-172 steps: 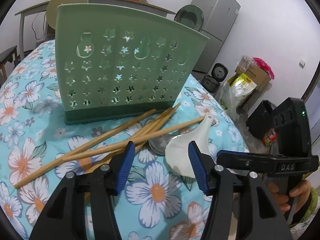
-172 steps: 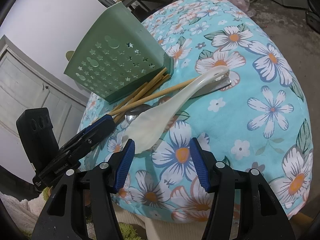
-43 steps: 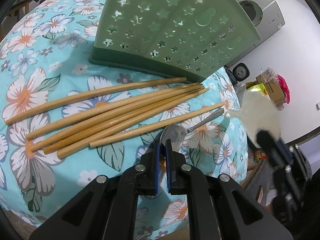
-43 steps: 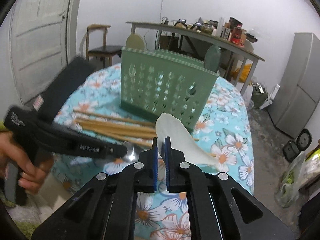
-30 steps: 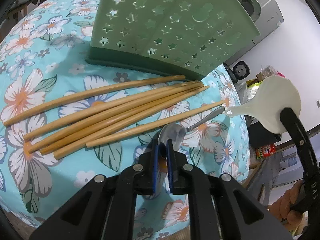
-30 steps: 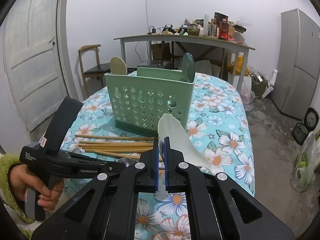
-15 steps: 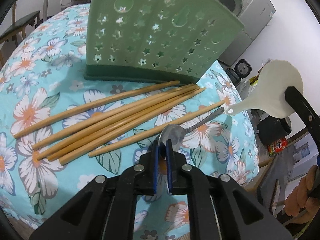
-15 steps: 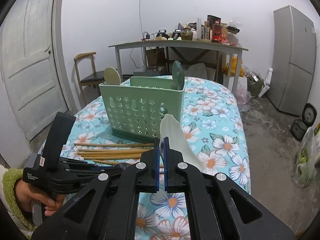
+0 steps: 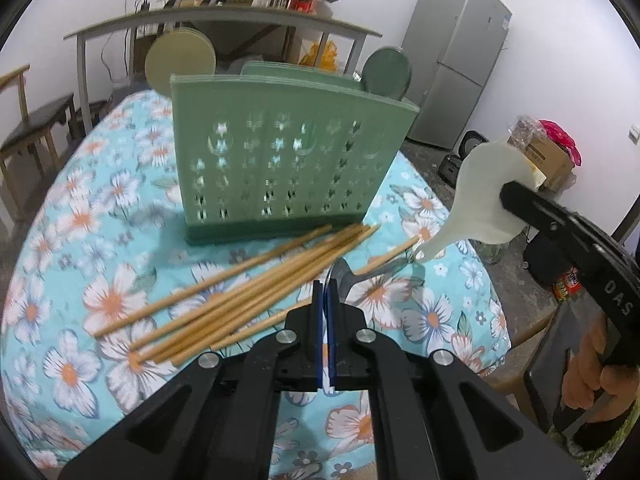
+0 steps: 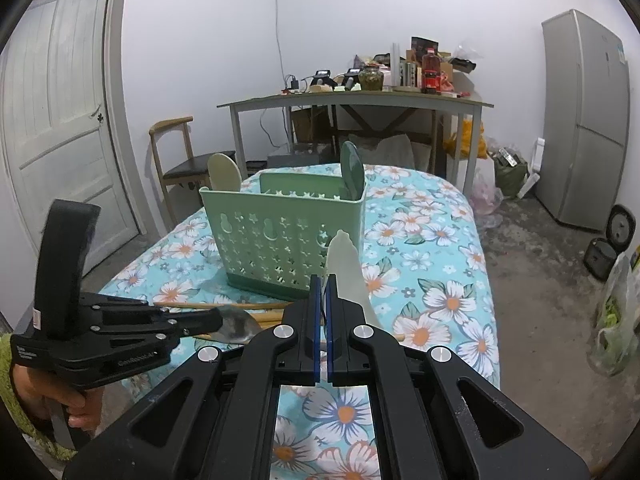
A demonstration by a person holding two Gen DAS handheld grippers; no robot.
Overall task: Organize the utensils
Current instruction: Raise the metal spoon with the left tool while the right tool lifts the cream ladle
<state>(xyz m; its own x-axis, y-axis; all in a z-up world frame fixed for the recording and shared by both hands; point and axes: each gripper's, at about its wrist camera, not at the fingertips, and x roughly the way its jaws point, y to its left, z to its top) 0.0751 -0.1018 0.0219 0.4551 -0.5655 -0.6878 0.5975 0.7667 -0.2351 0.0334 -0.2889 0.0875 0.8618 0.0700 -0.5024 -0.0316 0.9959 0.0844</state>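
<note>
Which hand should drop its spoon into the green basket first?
Probably the right. The right gripper holds the white spoon lifted clear of the table, near the top of the green basket. The left gripper grips the metal spoon lower, just above the chopsticks.

A round table under a turquoise floral tablecloth carries a green perforated utensil caddy straight ahead of the left fingers, wooden chopsticks fanned between caddy and fingertips.
</note>
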